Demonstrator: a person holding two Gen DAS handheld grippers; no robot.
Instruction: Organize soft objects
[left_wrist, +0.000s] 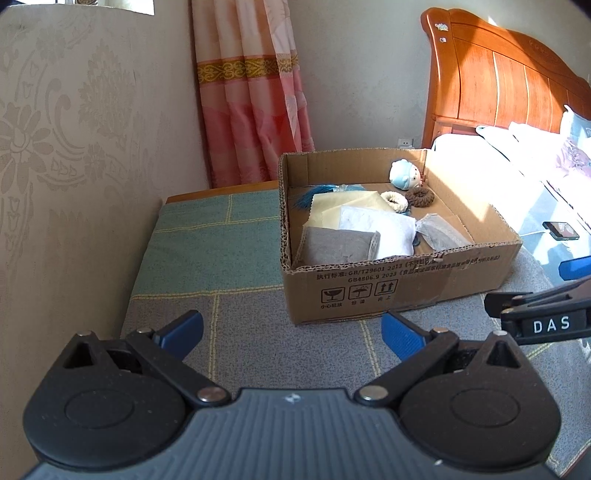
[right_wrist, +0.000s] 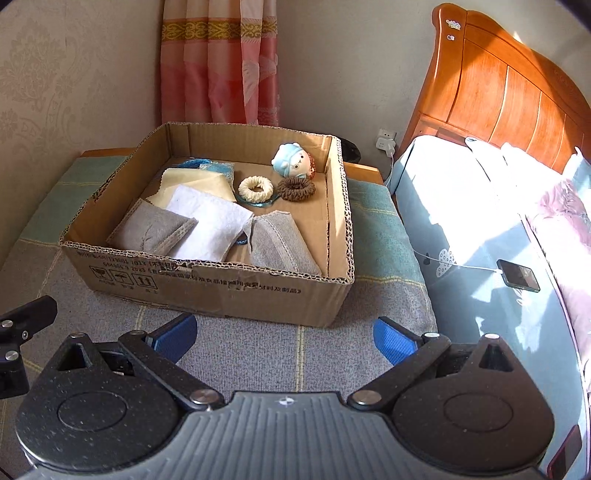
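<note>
An open cardboard box (right_wrist: 229, 291) stands on a grey and green mat (right_wrist: 258, 350). Inside lie two grey cloth pads (right_wrist: 155, 229), a white cloth (right_wrist: 210, 221), a cream cloth (right_wrist: 192, 182), a cream scrunchie (right_wrist: 255, 189), a brown scrunchie (right_wrist: 296, 189), a blue tassel (left_wrist: 314, 194) and a small blue plush toy (right_wrist: 293, 160). My right gripper (right_wrist: 284, 338) is open and empty, just in front of the box. My left gripper (left_wrist: 291, 334) is open and empty, in front of the box's (left_wrist: 388, 288) left corner. The right gripper's body (left_wrist: 539, 317) shows at the left wrist view's right edge.
A bed with a blue sheet (right_wrist: 480, 295) and wooden headboard (right_wrist: 509, 96) lies to the right. A phone (right_wrist: 517, 275) on a white cable rests on it. A pink curtain (right_wrist: 218, 62) hangs behind the box. A patterned wall (left_wrist: 74, 147) stands close on the left.
</note>
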